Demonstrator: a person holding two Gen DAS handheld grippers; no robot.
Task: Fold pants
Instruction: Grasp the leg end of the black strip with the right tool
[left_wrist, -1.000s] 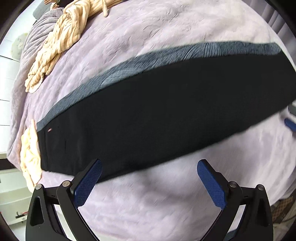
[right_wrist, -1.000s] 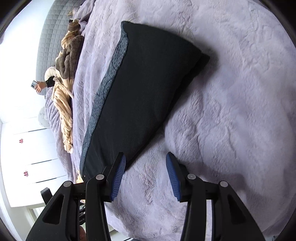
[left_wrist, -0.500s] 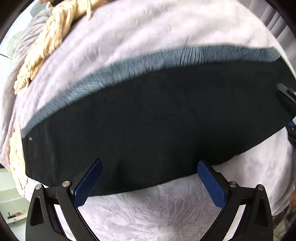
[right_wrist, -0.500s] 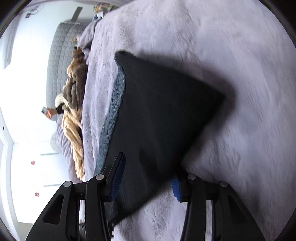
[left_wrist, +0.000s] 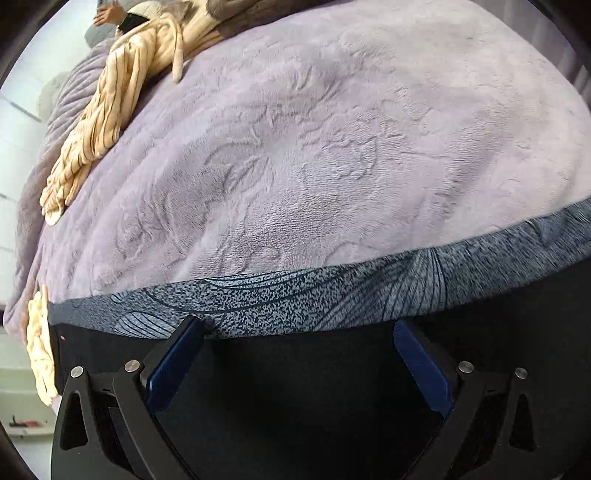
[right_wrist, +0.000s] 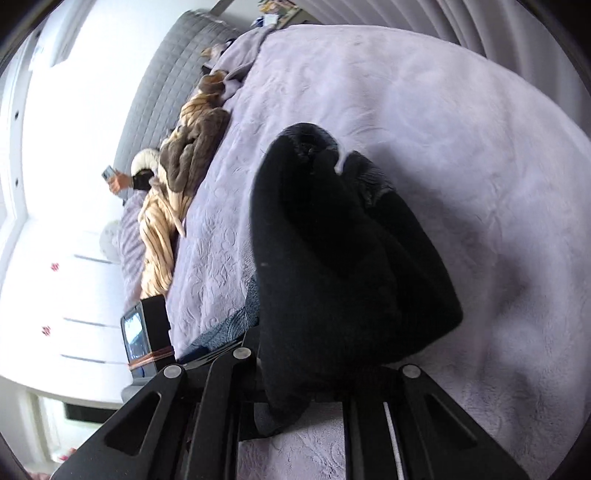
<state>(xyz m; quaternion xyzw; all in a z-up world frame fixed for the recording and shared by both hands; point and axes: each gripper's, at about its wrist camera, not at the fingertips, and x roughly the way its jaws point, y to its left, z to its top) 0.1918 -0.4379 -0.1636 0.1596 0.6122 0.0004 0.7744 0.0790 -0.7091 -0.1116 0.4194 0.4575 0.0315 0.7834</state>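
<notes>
Taking the grey patterned side stripe (left_wrist: 314, 299) of the black pants (left_wrist: 295, 406) as the marker: the pants lie flat on the lilac blanket (left_wrist: 314, 147), their long axis running left to right across the left wrist view, with the stripe along the far edge. The left gripper (left_wrist: 299, 354) sits directly over the black cloth on the near side of that stripe, jaws spread wide and gripping nothing, the left fingertip (left_wrist: 184, 343) just reaching the stripe's edge. Further right along the stripe, the right gripper (right_wrist: 295, 369) has the pants' end bunched up and lifted off the blanket; its jaws look closed on the cloth, though the fabric hides the pads. The fold therefore seems to turn on carrying this raised end back along the stripe toward the left gripper, which is best placed to pin the middle as the crease line.
</notes>
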